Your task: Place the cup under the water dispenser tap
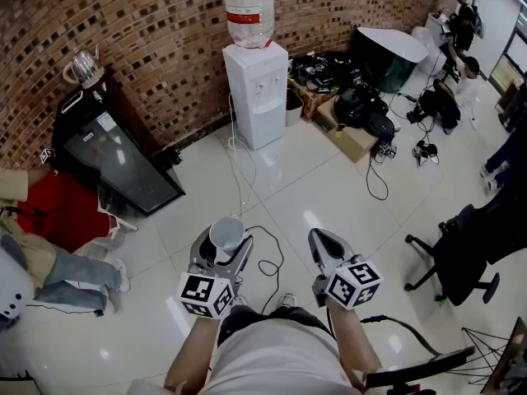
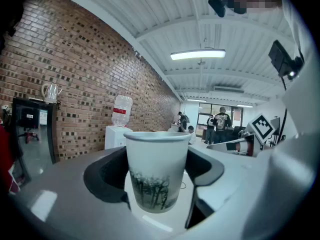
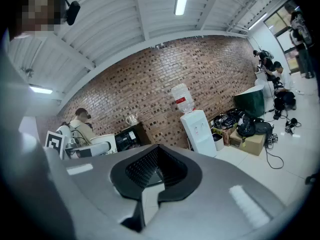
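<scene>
At the far left a red cloth [image 1: 62,208] lies draped over something low. Just beside it a black cabinet [image 1: 115,151] stands against the brick wall [image 1: 148,23], with a glass kettle [image 1: 83,67] on its top.

Nearer the person, the left gripper [image 1: 224,247] points almost level. Its jaws stand partway apart and press on either side of the cup [image 2: 156,169] between them. The cup is white paper with a dark tree-like print near its base. It stands upright, mouth up, and the head view shows a pale inside.

Further along the wall, near the middle of the head view, stands the white water dispenser [image 1: 257,93], with a clear bottle [image 1: 249,8] upside down on top. The cup is well apart from it, out over the glossy white floor [image 1: 329,188] and not under the tap. A thin white cable [image 1: 243,171] trails from the dispenser's foot toward the person, and a black cable [image 1: 268,262] loops on the tiles between the two grippers.

The right gripper [image 1: 323,241] is held beside the left one, also close to level. Its jaws are closed together, and its own view shows nothing between them — only the notched hollow of the dark pads.

To the right of the dispenser, black bags [image 1: 362,105] and a cardboard box [image 1: 350,134] sit in a heap near the wall. Further right people sit and stand at the room's far end, and a black office chair [image 1: 473,249] stands at the right edge.
</scene>
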`<action>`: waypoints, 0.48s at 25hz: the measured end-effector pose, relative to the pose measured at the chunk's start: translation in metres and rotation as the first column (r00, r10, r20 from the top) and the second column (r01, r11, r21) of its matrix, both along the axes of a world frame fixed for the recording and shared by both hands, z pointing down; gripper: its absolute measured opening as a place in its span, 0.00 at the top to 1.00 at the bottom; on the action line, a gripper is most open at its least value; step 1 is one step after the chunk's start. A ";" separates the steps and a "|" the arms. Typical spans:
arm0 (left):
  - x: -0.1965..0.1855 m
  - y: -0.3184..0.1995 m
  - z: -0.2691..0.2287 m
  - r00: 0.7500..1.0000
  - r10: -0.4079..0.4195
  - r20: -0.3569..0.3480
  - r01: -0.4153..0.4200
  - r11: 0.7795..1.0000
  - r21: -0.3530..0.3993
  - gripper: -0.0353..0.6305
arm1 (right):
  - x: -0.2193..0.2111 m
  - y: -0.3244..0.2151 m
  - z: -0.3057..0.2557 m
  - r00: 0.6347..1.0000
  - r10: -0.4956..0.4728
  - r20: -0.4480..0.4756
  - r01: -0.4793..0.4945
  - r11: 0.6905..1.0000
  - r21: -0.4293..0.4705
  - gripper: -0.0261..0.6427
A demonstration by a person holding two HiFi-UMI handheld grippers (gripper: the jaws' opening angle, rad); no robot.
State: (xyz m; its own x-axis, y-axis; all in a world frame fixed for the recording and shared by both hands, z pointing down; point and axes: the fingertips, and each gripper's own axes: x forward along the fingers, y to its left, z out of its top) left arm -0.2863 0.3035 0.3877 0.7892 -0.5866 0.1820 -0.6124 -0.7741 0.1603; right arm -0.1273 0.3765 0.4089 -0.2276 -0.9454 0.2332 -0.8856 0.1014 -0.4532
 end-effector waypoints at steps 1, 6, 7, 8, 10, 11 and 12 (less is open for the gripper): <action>0.007 0.001 0.001 1.000 -0.003 0.000 0.003 1.000 0.002 0.43 | 0.006 0.003 0.002 1.000 -0.006 -0.001 0.006 1.000 -0.005 0.96; 0.034 0.005 0.007 1.000 -0.025 -0.003 0.025 1.000 -0.001 0.43 | 0.034 0.011 0.016 1.000 -0.027 -0.003 0.027 0.999 -0.029 0.96; 0.038 0.005 0.010 1.000 -0.028 -0.002 0.028 1.000 -0.006 0.43 | 0.038 0.011 0.019 1.000 -0.029 0.001 0.029 0.999 -0.033 0.96; 0.042 0.006 0.012 1.000 -0.030 0.001 0.030 1.000 -0.010 0.43 | 0.042 0.011 0.021 1.000 -0.031 0.004 0.031 0.999 -0.037 0.96; 0.048 0.005 0.015 0.999 -0.035 0.003 0.035 0.999 -0.014 0.43 | 0.048 0.008 0.023 0.999 -0.039 0.008 0.039 0.998 -0.039 0.96; 0.052 0.003 0.015 0.999 -0.038 0.002 0.038 0.999 -0.015 0.43 | 0.051 0.005 0.024 0.999 -0.045 0.008 0.045 0.998 -0.039 0.96; 0.056 0.000 0.015 0.999 -0.041 0.000 0.041 0.999 -0.014 0.43 | 0.053 0.002 0.024 0.999 -0.051 0.008 0.052 0.998 -0.037 0.96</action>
State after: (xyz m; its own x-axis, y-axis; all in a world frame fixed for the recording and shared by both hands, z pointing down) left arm -0.2301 0.3035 0.4031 0.7645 -0.6158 0.1906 -0.6436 -0.7460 0.1714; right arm -0.0742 0.3785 0.4331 -0.2776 -0.9231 0.2663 -0.8764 0.1298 -0.4637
